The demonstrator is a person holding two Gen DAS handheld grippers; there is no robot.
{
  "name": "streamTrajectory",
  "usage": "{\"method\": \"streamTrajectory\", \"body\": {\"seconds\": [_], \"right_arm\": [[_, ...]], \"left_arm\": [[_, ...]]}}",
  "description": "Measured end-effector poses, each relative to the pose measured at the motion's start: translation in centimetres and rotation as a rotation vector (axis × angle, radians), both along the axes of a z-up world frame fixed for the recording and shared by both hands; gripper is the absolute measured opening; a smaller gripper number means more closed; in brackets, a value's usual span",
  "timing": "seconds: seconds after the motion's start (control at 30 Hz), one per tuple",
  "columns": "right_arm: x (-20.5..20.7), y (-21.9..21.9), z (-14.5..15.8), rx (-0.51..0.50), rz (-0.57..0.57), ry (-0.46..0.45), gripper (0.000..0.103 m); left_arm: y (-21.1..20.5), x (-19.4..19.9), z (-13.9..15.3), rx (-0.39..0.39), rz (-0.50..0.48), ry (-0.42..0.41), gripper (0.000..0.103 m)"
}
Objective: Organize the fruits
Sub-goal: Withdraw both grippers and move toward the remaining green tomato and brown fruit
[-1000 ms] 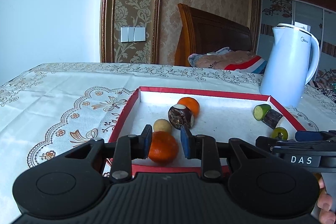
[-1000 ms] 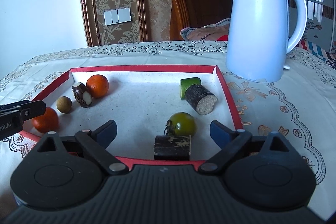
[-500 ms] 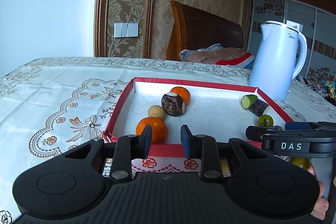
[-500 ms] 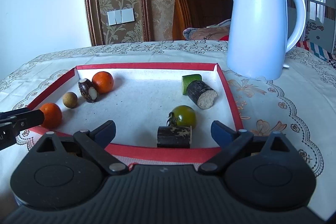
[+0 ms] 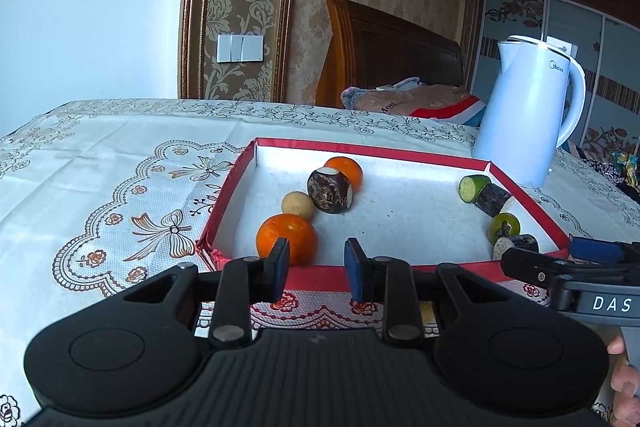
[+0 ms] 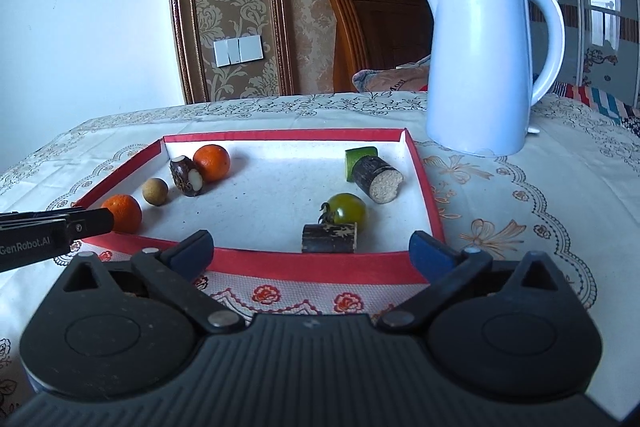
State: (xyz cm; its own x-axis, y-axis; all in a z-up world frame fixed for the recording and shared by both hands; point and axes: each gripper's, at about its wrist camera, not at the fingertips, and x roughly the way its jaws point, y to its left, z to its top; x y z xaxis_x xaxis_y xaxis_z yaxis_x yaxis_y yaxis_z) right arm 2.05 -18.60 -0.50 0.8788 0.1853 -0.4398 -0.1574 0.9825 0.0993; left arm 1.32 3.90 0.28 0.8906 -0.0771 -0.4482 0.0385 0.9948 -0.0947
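seemingly sorted by kind: oranges point(image 5: 286, 238) sit left in the tray point(image 6: 320, 265), greens right. left tongs point(image 5: 314, 269) narrowed, empty; right tongs point(image 6: 312, 251) opening, empty.

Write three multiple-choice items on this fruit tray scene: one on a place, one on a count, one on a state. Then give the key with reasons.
1. Where does the white kettle stand?
A. In the tray
B. On the tablecloth beyond the tray's right corner
C. On the bed

2. How many oranges lie in the tray?
A. One
B. Two
C. Four

3. What is between the right hand-held gripper's pads?
A. Nothing
B. The green tomato
C. An orange

Key: B, it stands on cloth outside the red rim; B, the near orange and the far orange; A, its jaws are opening with nothing between them.
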Motion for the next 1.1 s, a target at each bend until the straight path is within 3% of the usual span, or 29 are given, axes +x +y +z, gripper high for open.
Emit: {"method": "streamTrajectory", "body": {"seconds": [0.23, 0.27, 0.3, 0.37, 0.47, 0.8, 1.1], "right_arm": [[-0.4, 0.2, 0.0, -0.014, 0.003, -0.009, 0.103], [-0.5, 0.2, 0.0, -0.015, 0.003, -0.008, 0.103], [-0.7, 0.1, 0.0, -0.011, 0.004, -0.010, 0.103], [-1.2, -0.3, 0.1, 0.003, 0.003, -0.019, 0.103], [-1.9, -0.7, 0.2, 0.014, 0.004, -0.025, 0.103], [-5.1, -3.1, -0.3, 0.038, 0.003, 0.007, 0.103], [-7.0, -8.9, -1.2, 0.133, -0.108, 0.060, 0.103]], "left_arm": [[-0.3, 0.0, -0.1, 0.001, -0.026, 0.004, 0.030], [-0.3, 0.0, -0.1, 0.000, -0.030, 0.004, 0.033], [-0.3, -0.1, -0.1, -0.002, -0.033, 0.005, 0.050], [-0.3, -0.3, 0.1, -0.016, -0.032, -0.009, 0.074], [-0.4, -0.9, 0.3, -0.011, -0.024, -0.056, 0.074], [-1.2, -0.7, -0.1, 0.006, -0.077, -0.011, 0.074], [-2.0, -0.7, -0.4, 0.023, -0.116, 0.017, 0.074]]}}
